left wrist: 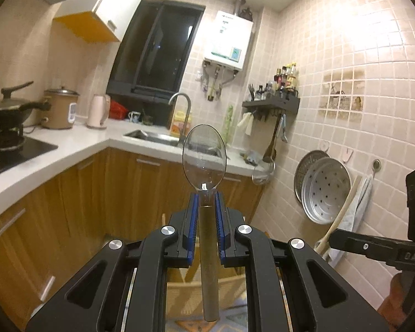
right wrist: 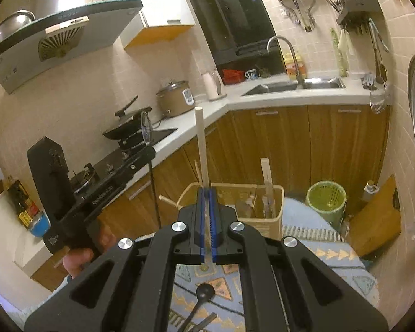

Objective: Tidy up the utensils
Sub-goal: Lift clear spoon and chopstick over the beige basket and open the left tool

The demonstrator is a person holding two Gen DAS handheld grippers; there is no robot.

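My left gripper [left wrist: 207,197] is shut on a clear plastic spoon [left wrist: 204,158], bowl pointing up and forward, handle running back between the blue pads. It also shows in the right wrist view [right wrist: 145,130], held up at left. My right gripper [right wrist: 206,193] is shut on a pale wooden chopstick [right wrist: 201,144] that stands upright. A wooden utensil holder [right wrist: 262,215] with compartments stands just beyond the right gripper, with several sticks and utensils in it. A black spoon [right wrist: 200,300] lies on the patterned cloth below.
A white L-shaped counter [right wrist: 235,102] carries a wok, rice cooker, kettle and sink. A green bin [right wrist: 326,203] and a cutting board [right wrist: 376,218] stand at right. Steamer trays [left wrist: 325,189] hang on the tiled wall.
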